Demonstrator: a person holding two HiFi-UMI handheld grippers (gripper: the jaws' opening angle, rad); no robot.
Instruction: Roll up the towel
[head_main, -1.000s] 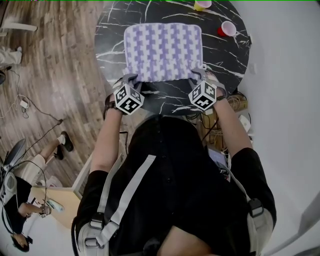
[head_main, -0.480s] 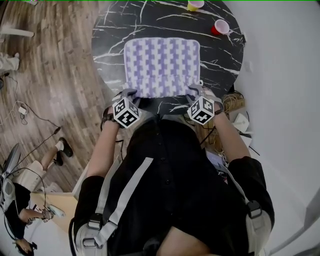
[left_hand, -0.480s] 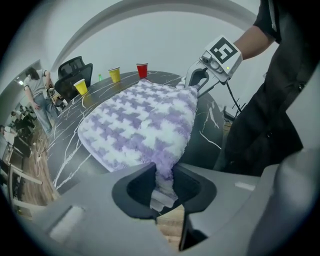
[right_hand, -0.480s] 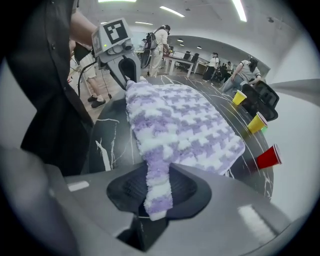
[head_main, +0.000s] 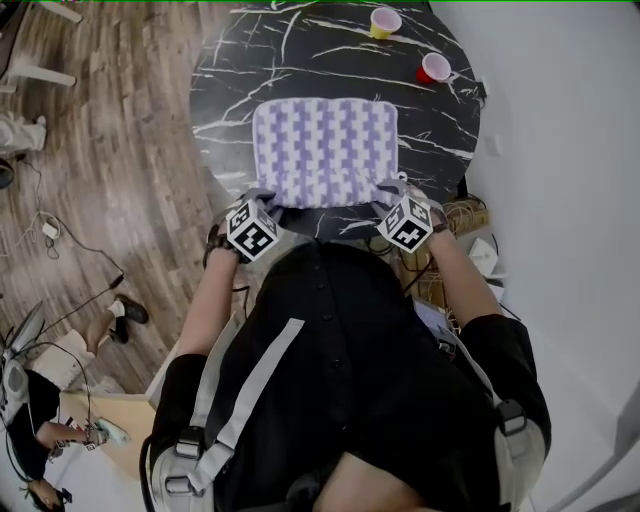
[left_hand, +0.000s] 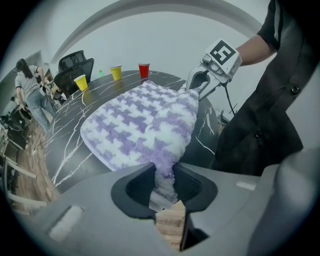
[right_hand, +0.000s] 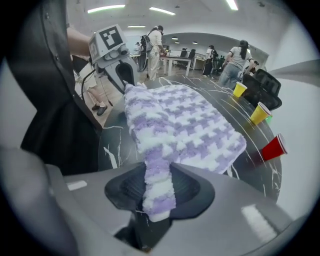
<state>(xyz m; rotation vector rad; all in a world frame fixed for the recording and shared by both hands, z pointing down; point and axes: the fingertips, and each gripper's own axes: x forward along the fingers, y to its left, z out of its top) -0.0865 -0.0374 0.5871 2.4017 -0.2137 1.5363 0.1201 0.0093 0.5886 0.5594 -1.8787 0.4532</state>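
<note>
Purple-and-white towel (head_main: 325, 150) lay flat on the tabletop (head_main: 230, 90), its two near corners pinched by the left tool (head_main: 262, 198) and right tool (head_main: 389, 191); right jaws had just been easing wider with the corner between them, so it might slip out and skew the roll.

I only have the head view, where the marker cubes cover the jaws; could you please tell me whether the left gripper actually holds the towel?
Observer: Yes; the left gripper pinches a near corner of the towel between its jaws.
Operator: And the right one, please?
Observer: The right gripper has the other near corner between its jaws, which have just been opening slightly; the cloth touches both.
Operator: How many cups stand beyond the towel?
Observer: Three: a red cup, a yellow cup, and a farther yellow cup outside your frame.
</note>
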